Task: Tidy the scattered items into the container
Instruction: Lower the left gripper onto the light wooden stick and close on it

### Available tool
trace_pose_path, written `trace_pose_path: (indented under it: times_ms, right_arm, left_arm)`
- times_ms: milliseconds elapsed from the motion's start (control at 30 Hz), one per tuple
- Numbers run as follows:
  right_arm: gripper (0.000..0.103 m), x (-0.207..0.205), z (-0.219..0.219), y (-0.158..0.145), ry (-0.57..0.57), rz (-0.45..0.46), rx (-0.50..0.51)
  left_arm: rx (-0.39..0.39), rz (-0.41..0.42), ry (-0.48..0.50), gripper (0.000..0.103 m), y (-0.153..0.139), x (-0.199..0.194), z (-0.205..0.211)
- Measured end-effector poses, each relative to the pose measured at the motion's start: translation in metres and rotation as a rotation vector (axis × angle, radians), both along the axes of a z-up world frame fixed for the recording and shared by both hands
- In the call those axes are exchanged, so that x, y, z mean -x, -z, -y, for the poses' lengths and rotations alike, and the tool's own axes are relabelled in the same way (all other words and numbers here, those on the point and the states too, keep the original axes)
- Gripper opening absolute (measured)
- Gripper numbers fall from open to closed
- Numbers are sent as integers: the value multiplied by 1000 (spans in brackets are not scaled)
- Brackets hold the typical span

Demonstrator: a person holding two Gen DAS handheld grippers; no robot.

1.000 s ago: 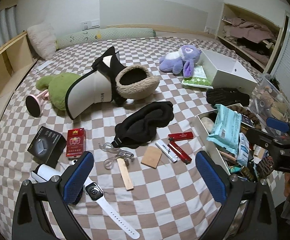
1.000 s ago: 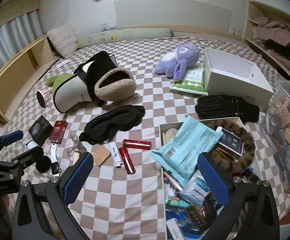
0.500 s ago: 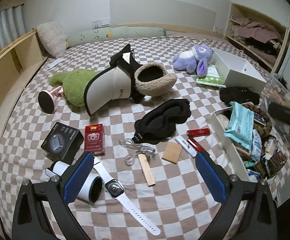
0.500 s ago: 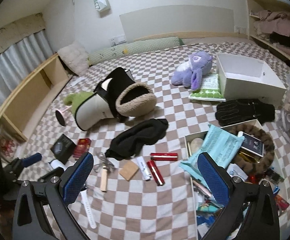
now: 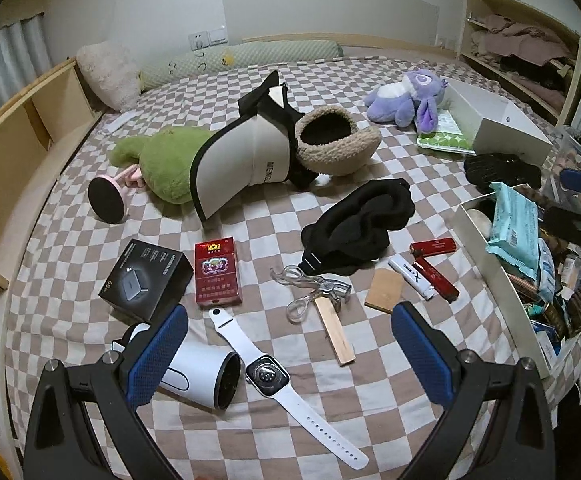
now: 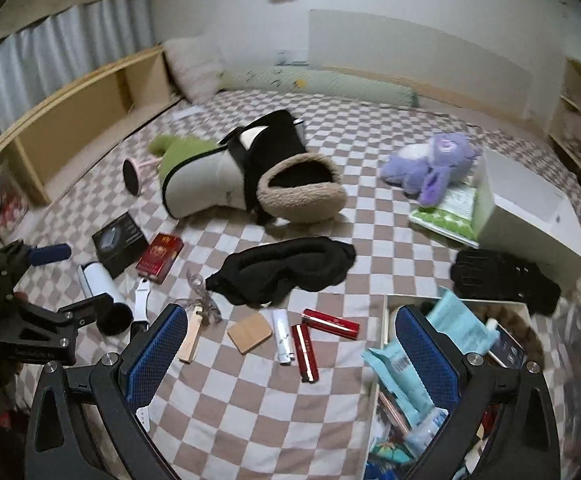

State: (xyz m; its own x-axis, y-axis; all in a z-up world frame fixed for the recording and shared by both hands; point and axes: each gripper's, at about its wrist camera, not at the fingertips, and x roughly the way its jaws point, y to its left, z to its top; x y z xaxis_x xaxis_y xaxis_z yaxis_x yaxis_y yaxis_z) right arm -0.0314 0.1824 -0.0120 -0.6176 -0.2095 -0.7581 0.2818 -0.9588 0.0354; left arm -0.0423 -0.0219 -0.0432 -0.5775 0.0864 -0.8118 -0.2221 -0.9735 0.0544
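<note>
Both grippers, left (image 5: 288,346) and right (image 6: 290,346), gape wide, empty; watch (image 5: 268,376) lower center, box (image 6: 382,360) lower right, blurry, probably full.

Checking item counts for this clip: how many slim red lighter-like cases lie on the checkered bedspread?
2. One slim red case lies nearest the black cloth; the other red case lies beside the white lighter. More could be buried in the full white container.
</note>
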Motion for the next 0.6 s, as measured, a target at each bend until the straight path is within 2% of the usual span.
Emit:
trace_pose_path:
  times_ms: [267,333,433,500,600]
  right_arm:
    - [103,37,7,34,13,102,-84]
    - [103,44,6,44,15,136,-87]
    - [103,52,4,57,21,189,-70]
    - [103,58,2,67,26,230,-55]
    - [103,64,1,80,31,278,-46]
  left_arm:
    - [-14,93,-7,101,27,17,2]
    - [-21,130,-14,92,38,22,0]
    - [-39,196,-22,88,54,29,-4]
    - [-24,220,-19,88,63,34,-10]
    - [-5,255,-7,78,77,41,-19]
